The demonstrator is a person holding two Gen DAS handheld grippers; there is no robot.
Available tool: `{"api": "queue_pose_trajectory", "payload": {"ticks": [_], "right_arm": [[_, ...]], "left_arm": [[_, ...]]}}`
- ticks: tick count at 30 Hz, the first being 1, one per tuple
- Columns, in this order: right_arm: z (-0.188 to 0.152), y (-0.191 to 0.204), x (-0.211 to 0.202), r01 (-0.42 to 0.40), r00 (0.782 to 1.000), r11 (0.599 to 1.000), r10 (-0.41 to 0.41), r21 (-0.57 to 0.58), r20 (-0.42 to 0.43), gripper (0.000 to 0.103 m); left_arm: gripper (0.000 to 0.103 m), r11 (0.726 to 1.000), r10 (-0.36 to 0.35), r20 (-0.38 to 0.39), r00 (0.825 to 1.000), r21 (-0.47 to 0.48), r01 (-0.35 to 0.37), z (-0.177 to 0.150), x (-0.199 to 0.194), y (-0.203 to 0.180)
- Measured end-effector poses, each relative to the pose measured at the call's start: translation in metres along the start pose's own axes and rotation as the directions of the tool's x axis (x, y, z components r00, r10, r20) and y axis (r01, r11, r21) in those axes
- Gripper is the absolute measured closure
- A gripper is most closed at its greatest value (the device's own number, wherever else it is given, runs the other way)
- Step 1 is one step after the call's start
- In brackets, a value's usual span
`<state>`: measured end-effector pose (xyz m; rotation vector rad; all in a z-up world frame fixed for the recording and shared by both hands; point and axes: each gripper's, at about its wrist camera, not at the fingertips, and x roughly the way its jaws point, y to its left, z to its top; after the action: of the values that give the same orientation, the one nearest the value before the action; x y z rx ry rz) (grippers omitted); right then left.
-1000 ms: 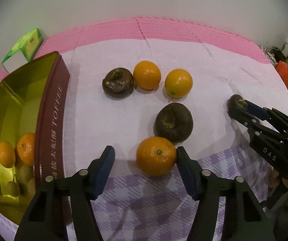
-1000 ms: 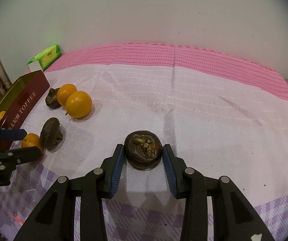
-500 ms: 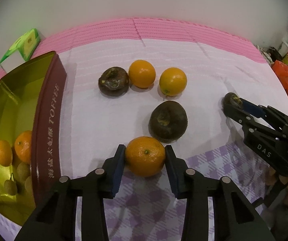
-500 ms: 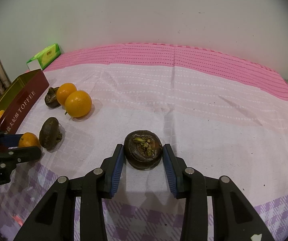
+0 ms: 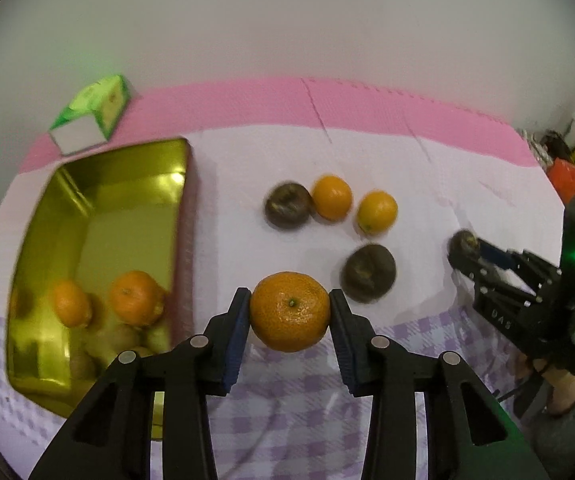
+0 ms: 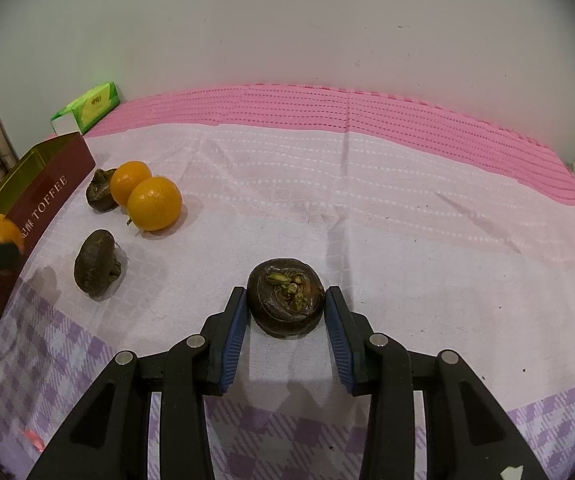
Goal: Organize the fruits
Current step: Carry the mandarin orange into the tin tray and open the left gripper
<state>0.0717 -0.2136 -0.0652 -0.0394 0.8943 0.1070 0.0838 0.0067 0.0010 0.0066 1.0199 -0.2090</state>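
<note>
While the left gripper (image 5: pixel 290 312) has its jaws pressed on a mandarin (image 5: pixel 289 310) raised beside the gold toffee tin (image 5: pixel 99 208), the right wrist view shows the right gripper (image 6: pixel 285 306) with its jaws closed against a dark mangosteen (image 6: pixel 285 297) resting on the cloth-covered bench (image 6: pixel 407 216).
</note>
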Motion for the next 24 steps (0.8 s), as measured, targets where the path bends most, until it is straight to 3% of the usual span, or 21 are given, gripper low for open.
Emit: {"api": "queue_pose_trajectory", "payload": {"ticks": [8, 17, 24], "right_arm": [[0.000, 0.001, 0.000, 0.006, 1.000, 1.000, -0.006, -0.006, -0.001, 0.066], [0.000, 0.002, 0.001, 0.009, 1.000, 1.000, -0.009, -0.009, -0.001, 0.066], [0.001, 0.003, 0.002, 0.014, 1.000, 1.000, -0.014, -0.014, -0.001, 0.066]], "left_arm": [[0.063, 0.992, 0.101, 0.053, 0.993, -0.077, -0.097, 0.005, -0.027, 0.056], [0.063, 0.951, 0.239, -0.012, 0.971, -0.201, -0.236, -0.013, -0.027, 0.135], [0.063, 0.932, 0.254, -0.075, 0.964, -0.247, -0.264, -0.028, -0.015, 0.165]]}}
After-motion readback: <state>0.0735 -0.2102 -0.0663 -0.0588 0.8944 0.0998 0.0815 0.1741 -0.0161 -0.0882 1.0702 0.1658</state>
